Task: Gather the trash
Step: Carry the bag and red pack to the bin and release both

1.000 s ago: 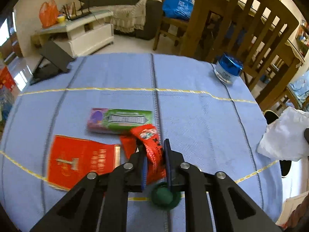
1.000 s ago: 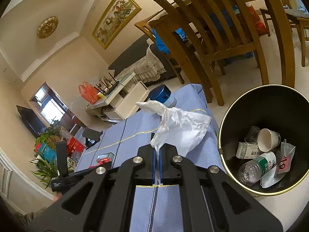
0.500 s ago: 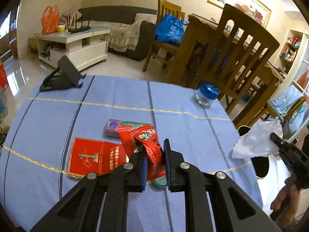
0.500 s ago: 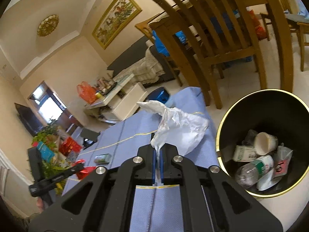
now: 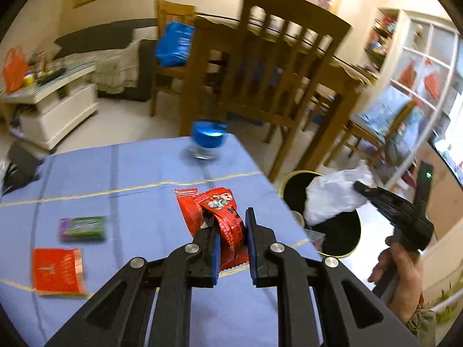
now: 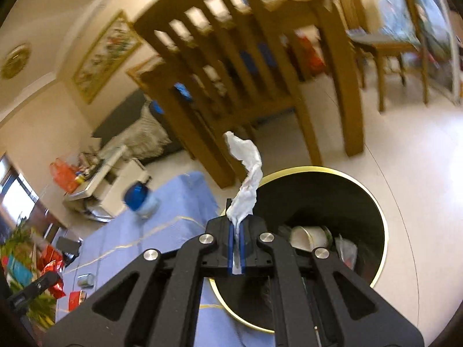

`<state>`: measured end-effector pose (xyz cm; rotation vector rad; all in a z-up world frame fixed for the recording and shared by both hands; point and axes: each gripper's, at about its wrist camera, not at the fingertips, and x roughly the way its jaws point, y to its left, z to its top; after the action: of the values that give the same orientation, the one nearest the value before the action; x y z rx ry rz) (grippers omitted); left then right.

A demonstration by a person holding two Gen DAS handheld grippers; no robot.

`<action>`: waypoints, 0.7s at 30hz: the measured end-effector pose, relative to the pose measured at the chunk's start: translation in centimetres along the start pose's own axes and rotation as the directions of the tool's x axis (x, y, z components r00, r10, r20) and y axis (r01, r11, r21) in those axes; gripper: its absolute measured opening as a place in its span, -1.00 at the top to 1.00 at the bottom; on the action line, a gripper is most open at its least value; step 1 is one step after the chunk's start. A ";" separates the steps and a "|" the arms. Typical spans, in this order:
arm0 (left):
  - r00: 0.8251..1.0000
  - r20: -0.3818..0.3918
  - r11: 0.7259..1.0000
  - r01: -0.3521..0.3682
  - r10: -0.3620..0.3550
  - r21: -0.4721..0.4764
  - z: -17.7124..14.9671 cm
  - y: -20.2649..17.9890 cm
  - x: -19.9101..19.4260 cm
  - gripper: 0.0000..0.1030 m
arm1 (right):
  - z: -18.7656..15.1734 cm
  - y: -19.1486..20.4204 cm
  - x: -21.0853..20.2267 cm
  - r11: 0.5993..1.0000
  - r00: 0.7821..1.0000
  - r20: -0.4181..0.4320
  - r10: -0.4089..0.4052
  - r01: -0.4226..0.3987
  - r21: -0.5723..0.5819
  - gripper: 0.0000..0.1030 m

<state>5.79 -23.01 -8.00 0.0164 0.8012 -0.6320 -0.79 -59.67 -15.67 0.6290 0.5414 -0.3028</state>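
Observation:
My left gripper (image 5: pixel 231 232) is shut on a red snack wrapper (image 5: pixel 220 214) and holds it up above the blue tablecloth (image 5: pixel 139 173). My right gripper (image 6: pixel 237 237) is shut on a crumpled white tissue (image 6: pixel 247 179) and holds it over the black, gold-rimmed trash bin (image 6: pixel 361 202). The left wrist view shows that gripper (image 5: pixel 358 186) with the tissue (image 5: pixel 332 199) above the bin (image 5: pixel 341 231) beside the table. In the bin lie a paper cup (image 6: pixel 309 237) and other trash.
A green gum pack (image 5: pixel 82 228) and a red packet (image 5: pixel 58 271) lie on the table's left part. A blue-lidded jar (image 5: pixel 207 141) stands near the far edge. A black stand (image 5: pixel 17 164) is at far left. Wooden chairs (image 5: pixel 277 72) stand behind the table and bin.
My left gripper has lifted the red wrapper off the table and swung right toward the bin. My right gripper has carried the tissue from over the table edge to over the bin.

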 end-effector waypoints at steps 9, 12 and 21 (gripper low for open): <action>0.992 -0.095 0.986 0.091 -0.078 0.137 0.6 -8.9 6.5 0.72 | -0.1 -4.4 -0.3 0.983 0.999 0.012 -0.045 0.042 0.178 -0.09; 0.989 -0.125 0.980 0.100 -0.080 0.171 0.4 -10.9 8.3 0.72 | 0.0 -5.1 0.0 0.981 1.000 0.004 -0.016 0.015 0.195 -0.21; 0.983 -0.166 0.970 0.116 -0.081 0.215 0.1 -13.9 11.3 0.72 | -0.5 -8.3 1.8 0.950 0.988 -0.147 -0.047 0.090 0.298 -0.60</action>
<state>4.34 -40.29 -12.46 0.2354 0.8826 -0.8210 -2.99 -65.92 -20.97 0.9362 0.6568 -0.4151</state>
